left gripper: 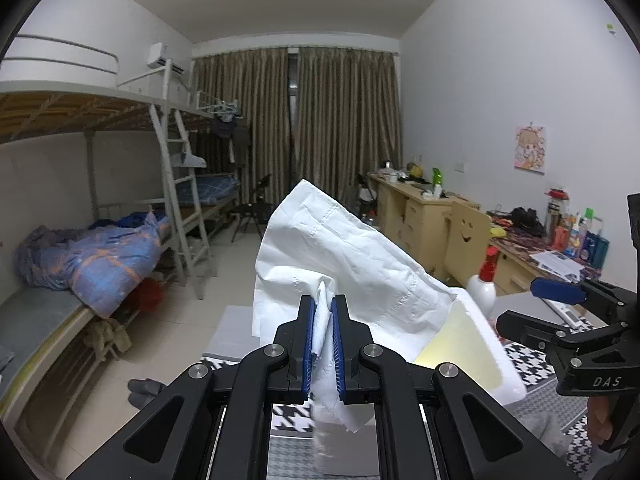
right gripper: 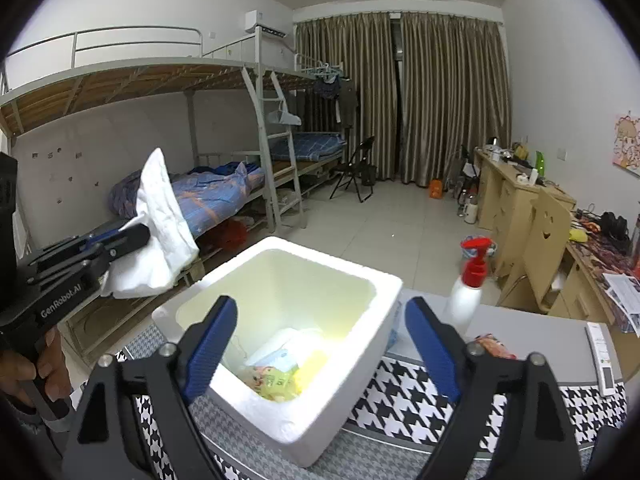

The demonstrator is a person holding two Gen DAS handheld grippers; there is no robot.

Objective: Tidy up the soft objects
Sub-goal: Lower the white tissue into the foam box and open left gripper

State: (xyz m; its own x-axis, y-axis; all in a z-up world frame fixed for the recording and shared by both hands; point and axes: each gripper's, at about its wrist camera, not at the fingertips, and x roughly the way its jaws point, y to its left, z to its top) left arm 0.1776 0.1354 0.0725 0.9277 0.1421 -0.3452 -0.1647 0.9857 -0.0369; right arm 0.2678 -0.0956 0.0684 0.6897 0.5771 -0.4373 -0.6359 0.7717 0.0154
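**Tissue clamped on the left, right tongs wide over the foam box**

Readable writing first: "GenRobot.AI" can be read along the left gripper's (right gripper: 132,236) black body in the right wrist view, and "DAS" is printed on the right gripper's (left gripper: 560,304) body at about 3 o'clock in the left wrist view. Labels on the packets (right gripper: 276,376) down in the box (right gripper: 320,412) are printed, but nothing can be made out beyond blurry colour. A strip (right gripper: 602,354) with small print lies at 3 o'clock on the table (right gripper: 408,400); it is too small to be read.

The left tongs (left gripper: 323,344) are clenched on the white tissue (left gripper: 340,248), which is pinched between the blue pads and held up in the air, fanning out toward 12 o'clock. In the right view the tissue (right gripper: 160,224) is seen at 9 o'clock, left of the box and above its rim.

The right tongs (right gripper: 320,344) are released, jaws spread wide, nothing pressed between them; the open box is framed between the fingers.

A white bottle (right gripper: 466,292) with a red pump stands just right of the box, smeared by blur. The box's near wall is hidden behind the left tongs in the left view, and the hand (right gripper: 24,368) on the left handle is cut off at 8 o'clock.
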